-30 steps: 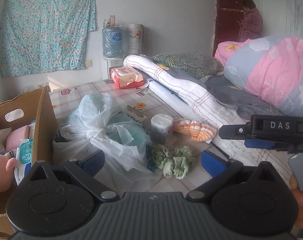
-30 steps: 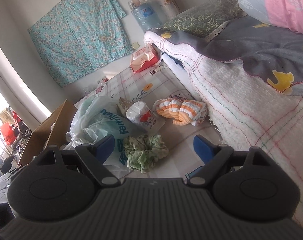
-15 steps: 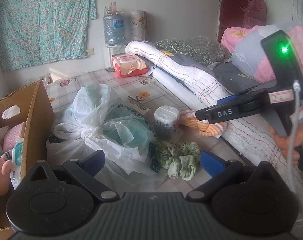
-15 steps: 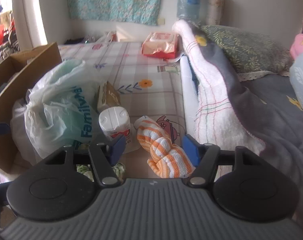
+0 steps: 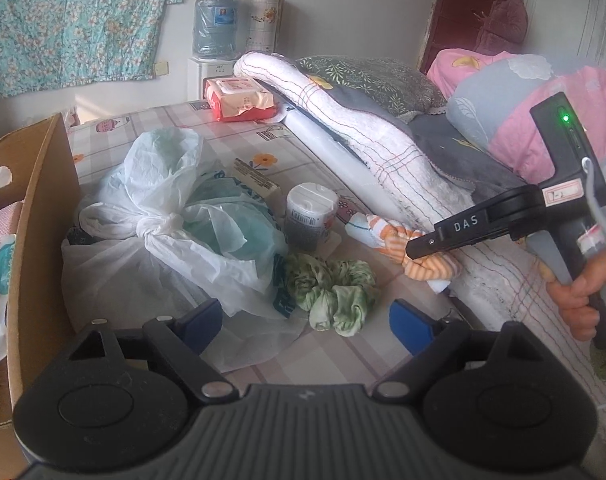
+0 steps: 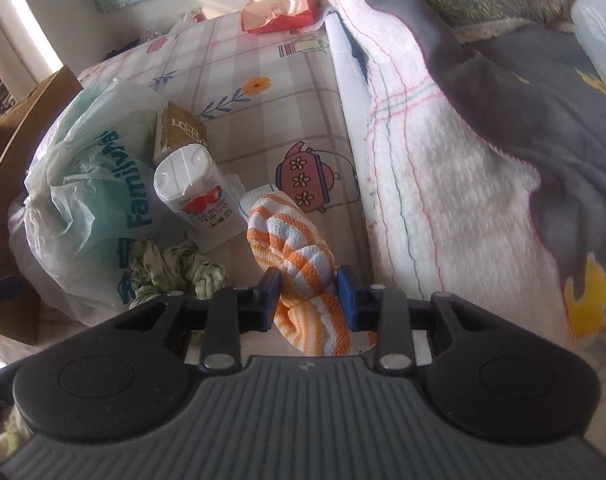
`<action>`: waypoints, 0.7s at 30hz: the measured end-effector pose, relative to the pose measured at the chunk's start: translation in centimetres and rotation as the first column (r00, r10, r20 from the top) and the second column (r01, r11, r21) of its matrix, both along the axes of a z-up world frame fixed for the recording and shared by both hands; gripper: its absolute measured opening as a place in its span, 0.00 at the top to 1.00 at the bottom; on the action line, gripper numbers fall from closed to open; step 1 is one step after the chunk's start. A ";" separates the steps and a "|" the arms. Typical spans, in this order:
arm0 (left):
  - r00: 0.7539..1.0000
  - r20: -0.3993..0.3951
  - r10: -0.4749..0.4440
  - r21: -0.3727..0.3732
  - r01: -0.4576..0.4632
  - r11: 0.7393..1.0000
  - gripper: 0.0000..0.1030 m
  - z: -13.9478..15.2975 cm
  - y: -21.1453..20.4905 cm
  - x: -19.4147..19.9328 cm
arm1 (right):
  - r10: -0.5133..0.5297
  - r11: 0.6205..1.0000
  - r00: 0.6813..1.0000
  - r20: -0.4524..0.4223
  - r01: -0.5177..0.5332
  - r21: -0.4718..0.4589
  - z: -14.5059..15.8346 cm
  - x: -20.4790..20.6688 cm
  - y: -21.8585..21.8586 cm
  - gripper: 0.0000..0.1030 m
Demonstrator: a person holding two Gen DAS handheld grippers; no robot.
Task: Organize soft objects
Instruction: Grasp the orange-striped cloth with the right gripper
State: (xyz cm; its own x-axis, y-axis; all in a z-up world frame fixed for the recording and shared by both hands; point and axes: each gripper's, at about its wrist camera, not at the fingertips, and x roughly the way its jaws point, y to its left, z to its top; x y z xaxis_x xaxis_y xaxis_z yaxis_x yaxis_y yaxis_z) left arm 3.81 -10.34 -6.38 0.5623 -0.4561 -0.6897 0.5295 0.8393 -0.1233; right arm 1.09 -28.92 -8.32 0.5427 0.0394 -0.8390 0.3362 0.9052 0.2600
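An orange-and-white striped cloth (image 6: pixel 291 248) lies twisted on the patterned table beside the white blanket. My right gripper (image 6: pixel 309 298) is shut on its near end; in the left wrist view the gripper (image 5: pixel 417 254) sits over the cloth (image 5: pixel 391 236). A green scrunchie (image 5: pixel 331 288) lies in front of my left gripper (image 5: pixel 307 322), which is open and empty just short of it. The scrunchie also shows in the right wrist view (image 6: pixel 171 270). A cardboard box (image 5: pixel 39 216) at the left holds soft pink items.
A knotted white plastic bag (image 5: pixel 171 216), a white lidded jar (image 5: pixel 309 216), a small gold carton (image 6: pixel 177 132) and a red tissue pack (image 5: pixel 241 98) sit on the table. Bedding (image 5: pixel 383 136) borders the table's right side. A person stands at the far door.
My right gripper has dropped down onto the striped cloth and closed on its near end. My left gripper has barely moved and stays open.
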 end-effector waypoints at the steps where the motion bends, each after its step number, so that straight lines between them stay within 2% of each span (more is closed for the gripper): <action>1: 1.000 -0.009 -0.014 -0.005 0.014 1.000 0.11 -0.1 -0.1 -0.1 | -0.040 0.997 0.999 0.005 0.040 0.065 -0.1 -1.0 -0.6 0.71; 4: 0.997 -0.048 -0.056 -0.020 0.055 0.998 0.11 -0.5 -0.5 -0.2 | -0.144 0.957 0.990 0.001 0.140 0.254 -1.1 -3.3 -1.9 0.71; 7: 0.992 -0.089 -0.094 -0.021 0.092 0.996 0.12 -1.1 -0.9 -0.3 | -0.187 0.874 0.981 -0.044 0.187 0.449 -3.1 -4.9 -2.4 0.71; 9: 0.988 -0.109 -0.113 -0.019 0.111 0.994 0.12 -1.4 -1.2 -0.3 | -0.190 0.854 0.980 -0.053 0.191 0.484 -3.7 -5.4 -1.6 0.70; 13: 0.980 -0.145 -0.134 -0.029 0.131 0.991 0.12 -2.1 -2.0 0.0 | -0.189 0.842 0.981 -0.055 0.190 0.505 -4.5 -5.1 -0.6 0.68; 15: 0.975 -0.169 -0.141 -0.038 0.137 0.990 0.16 -2.4 -2.4 0.2 | -0.181 0.827 0.981 -0.063 0.187 0.531 -4.9 -5.0 -0.2 0.68; 17: 0.971 -0.189 -0.147 -0.047 0.141 0.989 0.18 -2.7 -2.6 0.4 | -0.178 0.796 0.981 -0.072 0.187 0.576 -5.5 -5.1 0.0 0.69; 21: 0.963 -0.212 -0.163 -0.055 0.155 0.986 0.23 -3.2 -3.2 0.7 | -0.197 0.709 0.976 -0.087 0.203 0.675 -7.1 -5.7 0.5 0.70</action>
State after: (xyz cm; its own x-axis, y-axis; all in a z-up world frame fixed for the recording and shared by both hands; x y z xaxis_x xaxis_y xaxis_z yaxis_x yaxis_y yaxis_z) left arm 4.50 -13.58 -9.58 0.3205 -0.5557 -0.7671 0.6133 0.7389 -0.2790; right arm -4.58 -28.46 -15.47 0.5980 0.4886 -0.6353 0.4939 0.3996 0.7723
